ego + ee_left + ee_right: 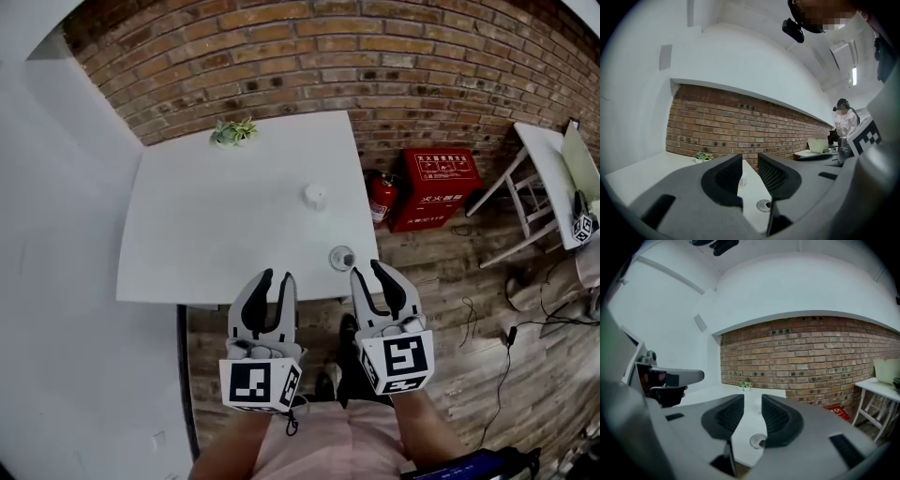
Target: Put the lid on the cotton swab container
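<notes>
Nearest, left grey gripper [277,277] and right grey gripper [367,270] are hovering with jaws narrowly parted, holding nothing; flat round clear lid [342,257] is lying at the near edge of the white table [187,244], white cylindrical swab container [315,196] standing farther back; a clumsy nudge risks sending the lid over.

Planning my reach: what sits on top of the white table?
On the white table: a small potted plant at the far edge, the cotton swab container mid-table, its lid near the front edge. The grippers' fingers hide bits of that edge.
</notes>
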`<action>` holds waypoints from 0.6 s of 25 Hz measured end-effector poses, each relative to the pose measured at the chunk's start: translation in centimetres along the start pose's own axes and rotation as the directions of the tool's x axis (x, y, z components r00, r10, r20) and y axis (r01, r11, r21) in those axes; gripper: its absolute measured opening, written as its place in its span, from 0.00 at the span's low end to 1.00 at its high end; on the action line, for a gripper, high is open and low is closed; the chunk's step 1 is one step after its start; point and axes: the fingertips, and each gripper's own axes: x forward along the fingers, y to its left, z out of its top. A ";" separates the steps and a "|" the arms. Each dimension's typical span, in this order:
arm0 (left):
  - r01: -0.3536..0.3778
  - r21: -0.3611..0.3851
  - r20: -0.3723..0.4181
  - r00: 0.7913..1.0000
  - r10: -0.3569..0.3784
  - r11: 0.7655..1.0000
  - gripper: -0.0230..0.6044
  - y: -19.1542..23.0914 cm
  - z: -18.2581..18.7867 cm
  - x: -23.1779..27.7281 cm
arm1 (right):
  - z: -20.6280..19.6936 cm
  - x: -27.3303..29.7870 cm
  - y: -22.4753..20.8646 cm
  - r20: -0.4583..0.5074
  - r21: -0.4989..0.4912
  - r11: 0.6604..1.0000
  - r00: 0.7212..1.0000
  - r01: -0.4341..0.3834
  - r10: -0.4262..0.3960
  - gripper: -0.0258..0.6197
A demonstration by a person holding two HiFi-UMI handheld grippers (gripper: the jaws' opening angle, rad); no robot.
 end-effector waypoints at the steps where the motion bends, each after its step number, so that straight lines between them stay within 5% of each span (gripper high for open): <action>1: -0.002 0.000 -0.003 1.000 0.002 1.000 0.20 0.1 -0.1 1.0 | 0.0 1.0 -0.5 -0.002 0.005 1.000 1.000 -0.007 0.007 0.23; 15: -0.067 0.000 0.009 0.998 0.067 0.998 0.20 1.5 2.1 14.3 | 3.4 13.1 -8.5 0.027 0.030 0.994 0.994 -0.104 0.103 0.23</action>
